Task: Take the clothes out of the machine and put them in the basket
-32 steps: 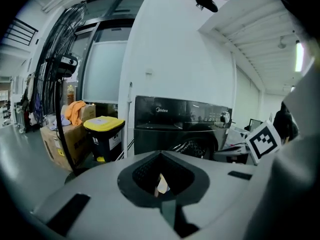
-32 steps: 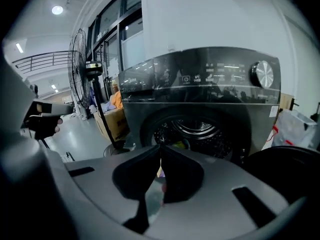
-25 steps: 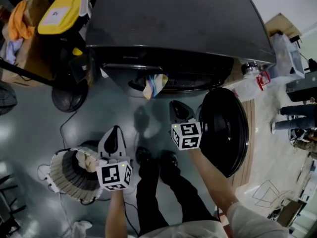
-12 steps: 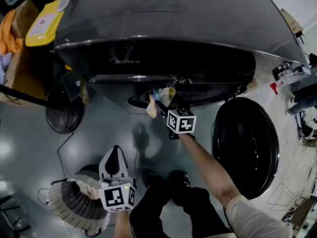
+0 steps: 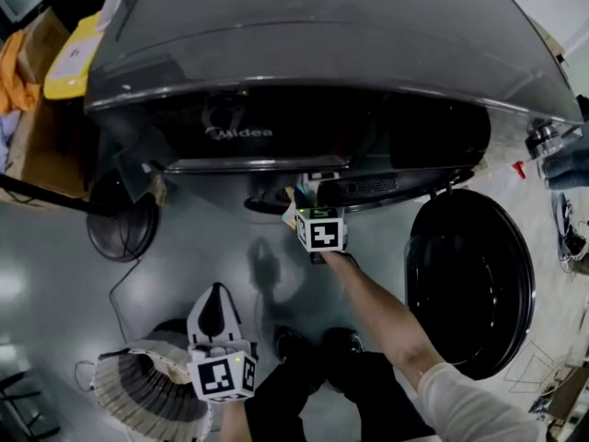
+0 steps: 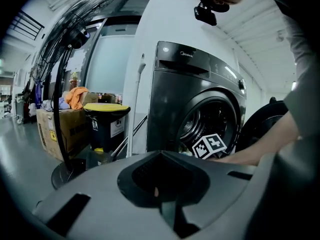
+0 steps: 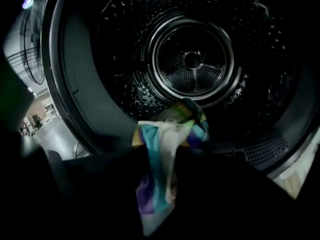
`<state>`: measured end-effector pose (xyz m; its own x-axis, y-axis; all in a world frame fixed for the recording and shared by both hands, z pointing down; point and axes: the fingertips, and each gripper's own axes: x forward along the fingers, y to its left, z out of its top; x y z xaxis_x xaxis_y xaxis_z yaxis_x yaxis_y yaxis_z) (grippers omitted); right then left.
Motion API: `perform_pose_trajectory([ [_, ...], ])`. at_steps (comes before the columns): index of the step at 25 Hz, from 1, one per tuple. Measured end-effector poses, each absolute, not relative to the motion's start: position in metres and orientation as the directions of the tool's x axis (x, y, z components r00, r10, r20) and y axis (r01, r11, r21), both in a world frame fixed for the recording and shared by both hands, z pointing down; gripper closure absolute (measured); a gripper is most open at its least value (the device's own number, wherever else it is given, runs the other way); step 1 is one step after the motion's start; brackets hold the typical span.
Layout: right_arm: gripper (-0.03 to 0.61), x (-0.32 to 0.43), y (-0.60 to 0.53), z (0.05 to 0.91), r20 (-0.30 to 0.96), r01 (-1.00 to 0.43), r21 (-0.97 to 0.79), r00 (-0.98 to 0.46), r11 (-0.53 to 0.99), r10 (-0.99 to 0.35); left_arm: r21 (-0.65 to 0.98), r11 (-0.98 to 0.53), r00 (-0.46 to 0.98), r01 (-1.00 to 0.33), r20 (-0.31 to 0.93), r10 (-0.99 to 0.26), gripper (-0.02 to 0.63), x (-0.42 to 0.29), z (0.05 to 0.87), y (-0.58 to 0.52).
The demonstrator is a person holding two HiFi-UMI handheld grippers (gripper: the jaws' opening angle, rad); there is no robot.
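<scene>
Cloth (image 7: pixel 161 151) in teal, white and purple is hanging over the lip of the washing machine's (image 5: pixel 322 44) open drum (image 7: pixel 192 59). Your right gripper (image 7: pixel 160 189) is reaching into that opening; its jaws have just been closing and are now pinching the fabric between them. Your left gripper (image 5: pixel 213 309) is hovering low by the basket (image 5: pixel 138 399) on the floor, its jaws pressed together on nothing.
</scene>
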<state>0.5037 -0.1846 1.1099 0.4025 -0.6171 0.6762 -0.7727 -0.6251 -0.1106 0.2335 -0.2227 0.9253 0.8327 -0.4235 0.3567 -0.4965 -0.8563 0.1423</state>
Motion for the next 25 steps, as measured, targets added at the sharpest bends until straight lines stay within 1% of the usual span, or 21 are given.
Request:
perform_pose_trajectory([
  [1,0.459,0.5,-0.188,1.111,0.687,-0.788,-0.094,0.391,-0.608,-0.613,0.143,-0.857,0.833,-0.496,0.357,-0.423,0.595,0.234,0.925,-0.223],
  [3,0.501,0.498,-0.188,1.11,0.697,-0.805,-0.078,0.378,-0.588,-0.61,0.142,-0.859,0.833,-0.493,0.362,-0.418,0.595,0.235,0.925,-0.221],
  [5,0.515,0.499,-0.184,1.104,0.69,-0.812,-0.074,0.378,-0.579,-0.617,0.142,-0.859,0.831,-0.492,0.37,-0.416,0.595,0.233,0.923,-0.221],
  [10,0.517,0.504,-0.175,1.045,0.605,-0.825,-0.071,0.412,-0.561,-0.682,0.15,-0.858,0.83,-0.492,0.38,-0.409,0.595,0.227,0.899,-0.217],
  [15,0.517,0.493,-0.15,0.965,0.535,-0.836,-0.069,0.43,-0.544,-0.728,0.155,-0.867,0.838,-0.474,0.381,-0.39,0.595,0.232,0.849,-0.203],
  [25,0.517,0.461,-0.087,0.815,0.467,-0.854,-0.052,0.438,-0.518,-0.768,0.151,-0.877,0.85,-0.457,0.364,-0.381,0.595,0.233,0.726,-0.179],
])
